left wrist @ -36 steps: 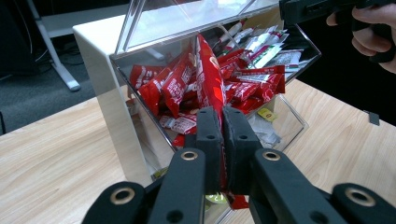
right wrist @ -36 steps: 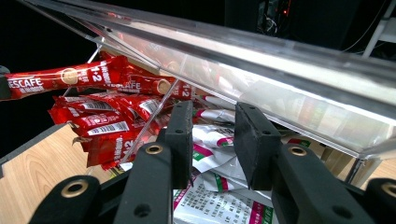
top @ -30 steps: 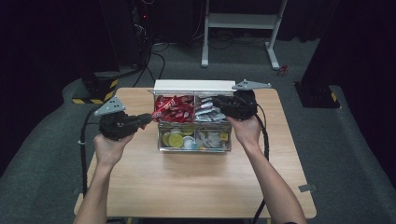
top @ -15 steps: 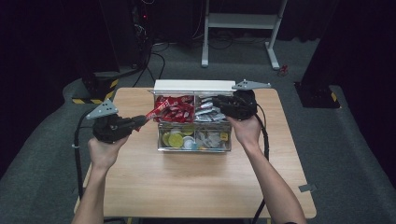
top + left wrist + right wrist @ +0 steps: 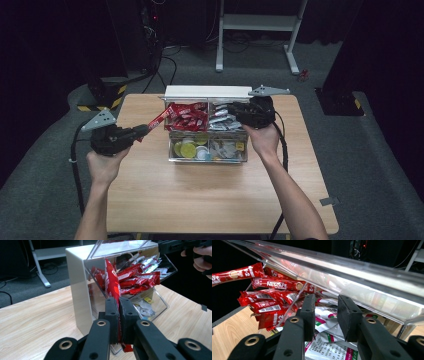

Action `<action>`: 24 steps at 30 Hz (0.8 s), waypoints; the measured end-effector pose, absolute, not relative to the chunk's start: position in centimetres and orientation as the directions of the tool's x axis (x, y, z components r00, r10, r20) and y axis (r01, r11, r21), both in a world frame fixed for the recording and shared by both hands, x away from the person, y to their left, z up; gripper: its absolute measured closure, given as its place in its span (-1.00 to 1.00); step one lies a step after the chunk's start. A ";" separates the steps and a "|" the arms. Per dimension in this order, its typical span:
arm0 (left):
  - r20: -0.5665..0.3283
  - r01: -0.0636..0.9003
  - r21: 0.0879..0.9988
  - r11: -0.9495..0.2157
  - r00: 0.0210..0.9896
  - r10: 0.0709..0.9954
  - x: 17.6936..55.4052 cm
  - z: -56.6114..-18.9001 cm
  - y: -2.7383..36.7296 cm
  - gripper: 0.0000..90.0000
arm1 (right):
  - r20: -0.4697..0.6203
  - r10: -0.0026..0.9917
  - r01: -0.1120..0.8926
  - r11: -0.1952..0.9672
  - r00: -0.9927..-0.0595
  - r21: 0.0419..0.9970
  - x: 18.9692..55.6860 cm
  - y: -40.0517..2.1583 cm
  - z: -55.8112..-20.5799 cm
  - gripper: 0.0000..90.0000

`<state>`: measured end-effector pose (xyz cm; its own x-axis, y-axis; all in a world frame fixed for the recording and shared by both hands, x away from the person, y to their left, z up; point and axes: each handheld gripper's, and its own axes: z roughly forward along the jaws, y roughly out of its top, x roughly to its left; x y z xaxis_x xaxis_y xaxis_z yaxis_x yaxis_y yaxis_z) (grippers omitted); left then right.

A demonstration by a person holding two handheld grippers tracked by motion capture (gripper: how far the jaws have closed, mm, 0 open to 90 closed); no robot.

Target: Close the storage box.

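A clear compartment box (image 5: 207,91) with a white back stands mid-table. Its upper left bin holds red coffee sticks (image 5: 187,116), its upper right bin silver-white sachets (image 5: 220,120). My left gripper (image 5: 141,131) is just left of the box, shut on one red stick (image 5: 159,119) whose far end points at the red bin. The left gripper view shows that stick (image 5: 111,282) pinched upright in the gripper (image 5: 119,302). My right gripper (image 5: 231,109) reaches into the sachet bin. In its own view it (image 5: 326,303) is open over the sachets (image 5: 324,325), under the raised clear lid (image 5: 352,272).
The lower front bins hold round yellow-green capsules (image 5: 187,149) and small tea-bag packets (image 5: 227,147). Bare wooden table (image 5: 210,195) lies in front of the box and to both sides. Dark floor, cables and a white frame are behind the table.
My left gripper has drawn back to the left, away from the box, pulling the red stick out of the upper left bin. The right gripper has stayed at the sachet bin.
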<state>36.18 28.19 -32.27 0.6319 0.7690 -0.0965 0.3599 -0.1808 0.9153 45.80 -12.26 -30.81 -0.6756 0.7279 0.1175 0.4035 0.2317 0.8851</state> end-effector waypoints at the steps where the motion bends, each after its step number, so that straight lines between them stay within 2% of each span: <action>1: -0.092 0.357 0.916 -0.183 0.631 0.770 36.1 -32.3 28.3 0.92 | 0.118 0.727 0.403 0.232 -0.676 0.885 45.8 -12.3 -30.8 0.50; 24: -0.126 0.367 0.923 -0.113 0.567 0.814 34.9 -32.8 31.3 0.92 | 0.117 0.729 0.406 0.234 -0.675 0.884 45.8 -12.2 -30.7 0.49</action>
